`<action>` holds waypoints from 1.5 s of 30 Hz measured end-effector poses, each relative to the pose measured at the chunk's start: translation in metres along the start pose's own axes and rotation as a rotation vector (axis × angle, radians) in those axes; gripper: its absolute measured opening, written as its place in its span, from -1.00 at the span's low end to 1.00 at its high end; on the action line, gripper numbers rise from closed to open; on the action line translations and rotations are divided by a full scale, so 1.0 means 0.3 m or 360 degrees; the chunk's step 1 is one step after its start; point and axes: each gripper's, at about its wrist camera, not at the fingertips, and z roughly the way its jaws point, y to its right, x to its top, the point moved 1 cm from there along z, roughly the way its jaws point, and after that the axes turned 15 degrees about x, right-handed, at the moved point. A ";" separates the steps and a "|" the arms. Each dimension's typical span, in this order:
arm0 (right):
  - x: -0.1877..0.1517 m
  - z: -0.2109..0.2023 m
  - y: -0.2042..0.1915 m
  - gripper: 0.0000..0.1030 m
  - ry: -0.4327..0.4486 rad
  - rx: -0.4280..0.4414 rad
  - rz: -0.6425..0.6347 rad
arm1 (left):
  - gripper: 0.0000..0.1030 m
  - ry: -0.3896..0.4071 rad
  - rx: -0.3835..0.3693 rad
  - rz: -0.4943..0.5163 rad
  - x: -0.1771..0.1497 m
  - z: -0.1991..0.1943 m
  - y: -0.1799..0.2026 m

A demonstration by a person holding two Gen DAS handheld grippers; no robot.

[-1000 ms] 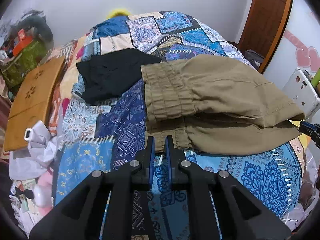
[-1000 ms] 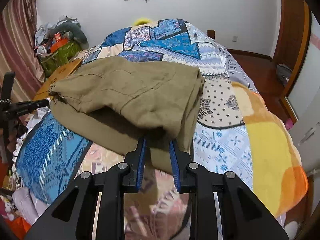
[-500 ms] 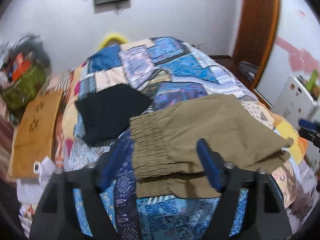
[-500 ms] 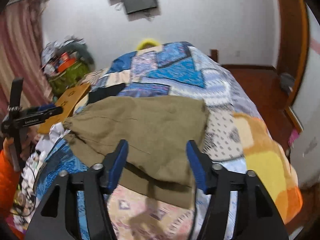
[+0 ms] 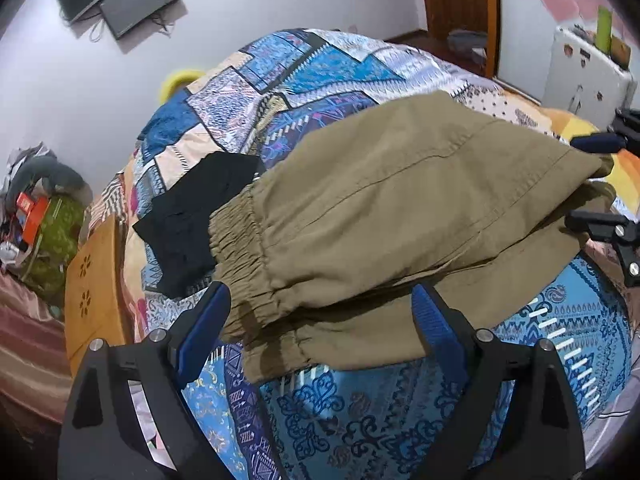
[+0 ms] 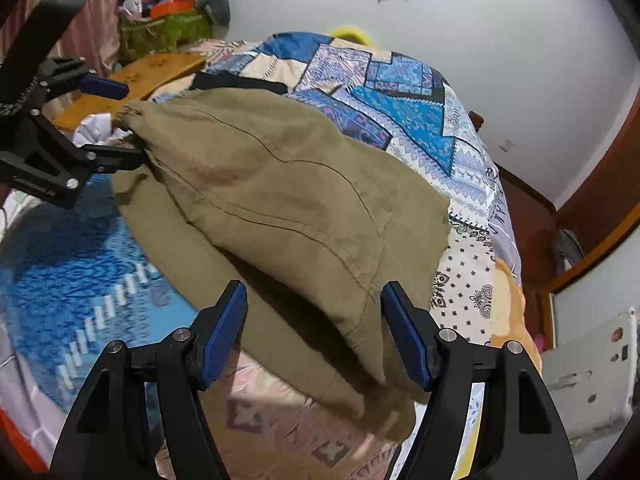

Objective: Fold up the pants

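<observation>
While both tools hang above the bed (image 5: 360,420), nothing is being held: the left gripper (image 5: 320,320) is spread wide, its two blue pads (image 5: 204,328) standing either side of the elastic waistband, and no cloth sits between them. Just ahead of those pads lies the one pair of olive pants (image 5: 392,216), doubled over so that an upper layer rests on a lower one, with the lower edge sticking out nearer the fingers. Past the left pad, touching the waistband's far side, is a single black garment (image 5: 196,220), and further off to that side a wooden board (image 5: 92,292) leans at the bed's edge.

Moving across, the right gripper (image 6: 316,328) is also wide open and empty; its pads (image 6: 224,336) frame the hem end of the pants (image 6: 288,200), whose folded corner droops toward the gap between them. From this side the other tool can be seen beyond the waistband end, well apart.

To my eye one fold is already laid down and the fingers have let go, so the step in hand looks like the pause between folds. The layers are not square, though: the top one sits skewed over the bottom. A next move would probably call for each tool to drop onto its own end, pinch both layers together, and carry one end over the other, or tidy the skew first.

Count: one pair of pants, one black garment, one board, two grippers.
</observation>
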 end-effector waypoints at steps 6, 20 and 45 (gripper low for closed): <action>0.038 -0.013 0.013 -0.33 0.0110 0.0042 -0.0014 | 0.79 0.0048 -0.0084 0.0063 0.022 0.008 0.042; 0.057 -0.193 0.014 -0.87 0.0388 0.0125 0.0090 | -0.83 0.0198 0.0011 0.0042 0.015 -0.076 0.032; -0.031 -0.093 -0.060 -0.09 0.0182 0.0286 0.0101 | 0.67 0.0146 0.0045 -0.0024 -0.095 -0.083 -0.015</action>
